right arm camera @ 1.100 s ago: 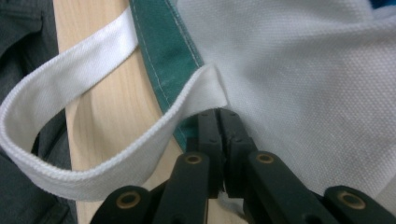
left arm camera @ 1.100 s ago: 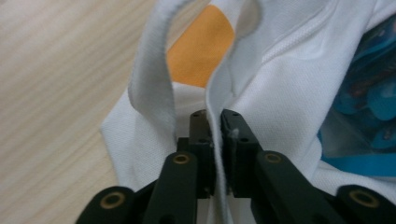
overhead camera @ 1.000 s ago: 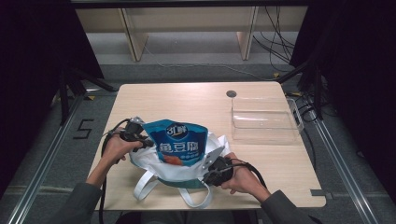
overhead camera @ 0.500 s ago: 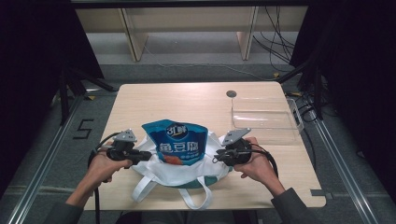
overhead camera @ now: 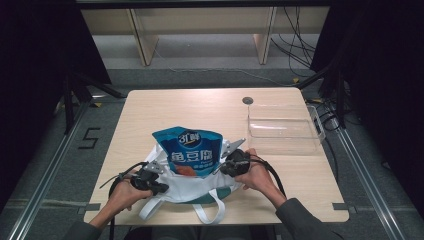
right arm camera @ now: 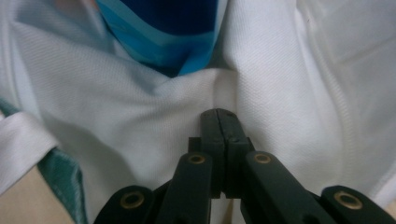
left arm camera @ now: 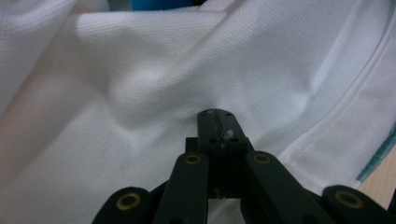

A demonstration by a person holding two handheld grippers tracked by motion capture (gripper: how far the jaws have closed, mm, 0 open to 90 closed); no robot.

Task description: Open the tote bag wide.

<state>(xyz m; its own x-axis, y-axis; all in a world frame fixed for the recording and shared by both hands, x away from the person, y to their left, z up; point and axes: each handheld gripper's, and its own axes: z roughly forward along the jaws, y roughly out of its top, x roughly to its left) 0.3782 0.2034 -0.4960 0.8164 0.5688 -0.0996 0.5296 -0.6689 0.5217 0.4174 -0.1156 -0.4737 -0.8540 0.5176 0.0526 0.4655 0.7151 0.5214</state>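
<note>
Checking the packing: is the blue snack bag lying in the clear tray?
No, the blue snack bag stands in the white tote bag; the clear tray sits apart.

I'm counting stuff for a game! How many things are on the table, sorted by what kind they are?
White cloth bag: 1
Blue snack packet: 1
Clear plastic tray: 1
Black claw: 2, the left claw and the right claw
Total: 5
</note>
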